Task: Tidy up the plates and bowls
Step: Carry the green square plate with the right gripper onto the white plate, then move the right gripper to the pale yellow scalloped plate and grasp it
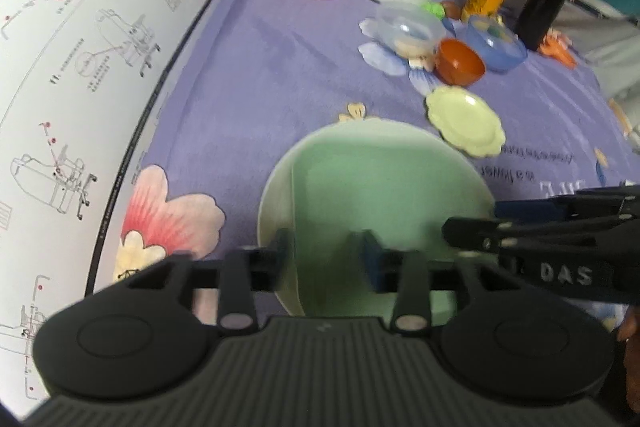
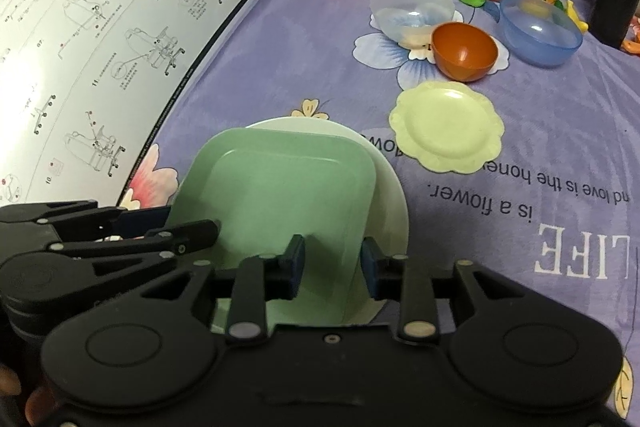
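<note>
Nearest, the green square plate [image 2: 280, 195] is seen lying on a white round plate [image 2: 394, 203], on the purple cloth [image 2: 560, 131]. Its edges are straddled by the left gripper [image 1: 326, 255] and the right gripper [image 2: 332, 267], jaws partly apart, pads not pressing. "LIFE" and "is a flower." are printed on the cloth (upside down here). Beyond lie a yellow scalloped plate [image 2: 446, 127], an orange bowl [image 2: 464, 51], and clear [image 2: 412, 9] and blue bowls [image 2: 540, 27].

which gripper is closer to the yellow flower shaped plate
Right. The right gripper straddles the green square plate's edge on the yellow plate's side; the left gripper straddles the opposite edge.
</note>
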Demonstrator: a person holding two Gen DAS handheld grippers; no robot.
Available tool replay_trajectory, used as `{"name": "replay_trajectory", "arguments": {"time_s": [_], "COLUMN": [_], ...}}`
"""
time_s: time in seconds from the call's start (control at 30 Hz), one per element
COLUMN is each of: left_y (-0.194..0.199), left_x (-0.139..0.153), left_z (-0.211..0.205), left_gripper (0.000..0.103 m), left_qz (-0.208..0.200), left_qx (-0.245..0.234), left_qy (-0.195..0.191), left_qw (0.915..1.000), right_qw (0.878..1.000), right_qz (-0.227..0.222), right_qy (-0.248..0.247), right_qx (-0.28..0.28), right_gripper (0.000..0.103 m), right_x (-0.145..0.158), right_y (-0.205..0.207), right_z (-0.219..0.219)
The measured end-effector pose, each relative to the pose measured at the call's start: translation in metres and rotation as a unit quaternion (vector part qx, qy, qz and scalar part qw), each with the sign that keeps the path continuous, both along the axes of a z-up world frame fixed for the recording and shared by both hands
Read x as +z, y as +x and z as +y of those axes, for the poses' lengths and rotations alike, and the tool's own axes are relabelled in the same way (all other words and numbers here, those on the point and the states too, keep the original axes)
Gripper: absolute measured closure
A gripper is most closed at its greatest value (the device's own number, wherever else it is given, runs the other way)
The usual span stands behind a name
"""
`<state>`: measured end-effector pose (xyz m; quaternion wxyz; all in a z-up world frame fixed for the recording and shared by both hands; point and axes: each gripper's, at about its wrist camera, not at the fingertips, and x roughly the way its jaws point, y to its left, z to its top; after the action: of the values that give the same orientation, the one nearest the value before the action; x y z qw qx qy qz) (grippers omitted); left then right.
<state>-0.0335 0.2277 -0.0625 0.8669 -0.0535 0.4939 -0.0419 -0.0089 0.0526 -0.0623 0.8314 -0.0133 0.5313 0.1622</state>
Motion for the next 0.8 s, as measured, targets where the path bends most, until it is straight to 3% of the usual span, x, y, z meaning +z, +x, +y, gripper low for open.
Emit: {"name": "replay_trajectory", "arguments": {"time_s": [0.03, 0.07, 0.17, 0.27, 0.8], "left_y": [-0.001, -0.002, -0.003, -0.002, 0.015], "left_x": [0.003, 0.005, 0.009, 0.011, 0.013], "left_z": [0.003, 0.006, 0.015, 0.017, -0.019], "left_gripper": [0.034, 0.018, 0.008, 0.001, 0.000], "left_qz": [-0.007, -0.013, -0.025, -0.027, -0.035], "left_qx": [0.013, 0.022, 0.038, 0.039, -0.010], "left_qy": [0.007, 0.011, 0.006, 0.008, 0.015], "left_qw": [0.9999, 0.9996, 0.9989, 0.9988, 0.9992], "right_qw": [1.000, 1.000, 0.999, 0.998, 0.997], "right_qz": [-0.008, -0.019, -0.044, -0.057, -0.042], "right_qy": [0.003, 0.000, 0.006, 0.007, 0.012], "right_qx": [0.001, -0.003, -0.005, -0.013, -0.070], "right_gripper": [0.039, 0.028, 0.002, 0.000, 0.000], "right_x": [0.004, 0.007, 0.018, 0.024, 0.017], "right_y": [-0.001, -0.001, -0.002, -0.004, -0.004], "right_z": [-0.001, -0.002, -0.010, -0.018, -0.060]}}
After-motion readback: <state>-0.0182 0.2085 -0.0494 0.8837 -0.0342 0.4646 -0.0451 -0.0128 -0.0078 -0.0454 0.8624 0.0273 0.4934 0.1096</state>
